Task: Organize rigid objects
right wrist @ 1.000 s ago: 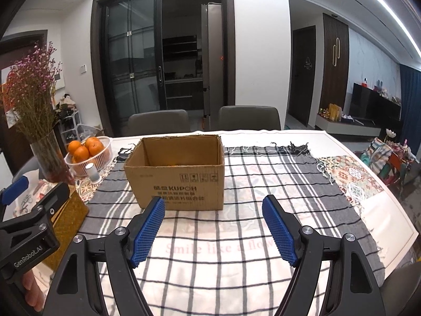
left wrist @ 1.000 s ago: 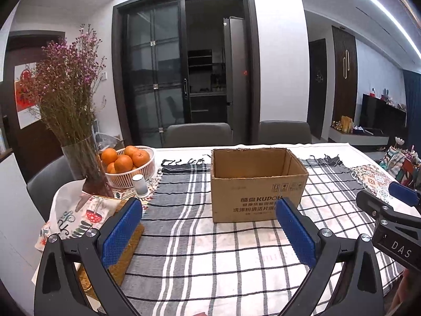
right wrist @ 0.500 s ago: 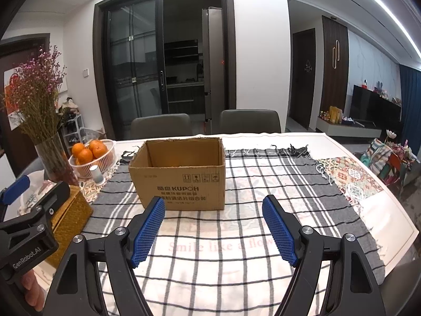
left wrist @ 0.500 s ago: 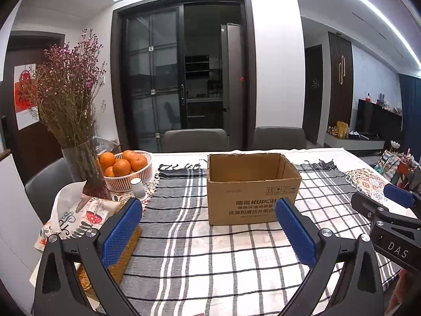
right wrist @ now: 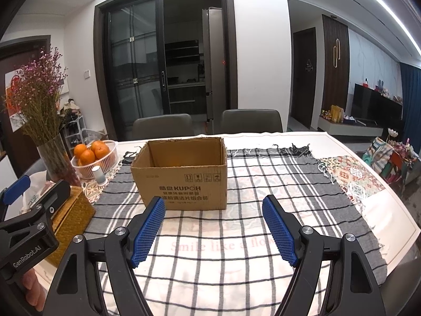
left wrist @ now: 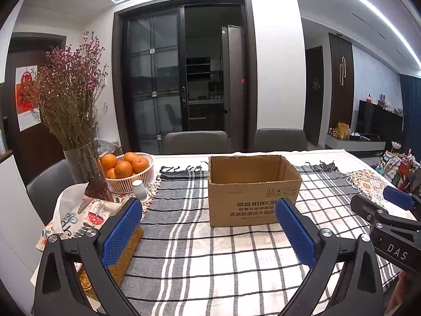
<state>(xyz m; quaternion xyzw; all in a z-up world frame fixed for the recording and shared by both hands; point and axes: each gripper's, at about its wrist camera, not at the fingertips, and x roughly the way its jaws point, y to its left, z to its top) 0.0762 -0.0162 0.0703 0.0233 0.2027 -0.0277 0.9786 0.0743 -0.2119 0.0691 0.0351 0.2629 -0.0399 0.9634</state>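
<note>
Over on the far left a glass vase of dried purple flowers stands at the table's edge, and just beside it a white basket piled with oranges, a small white cylinder right in front of that. A woven golden-brown box sits close by on the near left.

Now the left gripper: blue pads spread wide, nothing between them, hovering above the cloth. Middle of the table, there's the cardboard box, brown, top flaps gone, its rim a little ragged, dark print and handling symbols on the front face. It stands upright on the checked cloth, and its bottom can't be seen from here.

The right gripper is just the same, jaws well apart and empty, aimed at the box from the near side. A bit of a hand shows under the left tool.

The black-and-white checked tablecloth covers most of the table, a patterned mat at its right end. Behind, two grey chairs, dark glass sliding doors, and a television off to the right.
</note>
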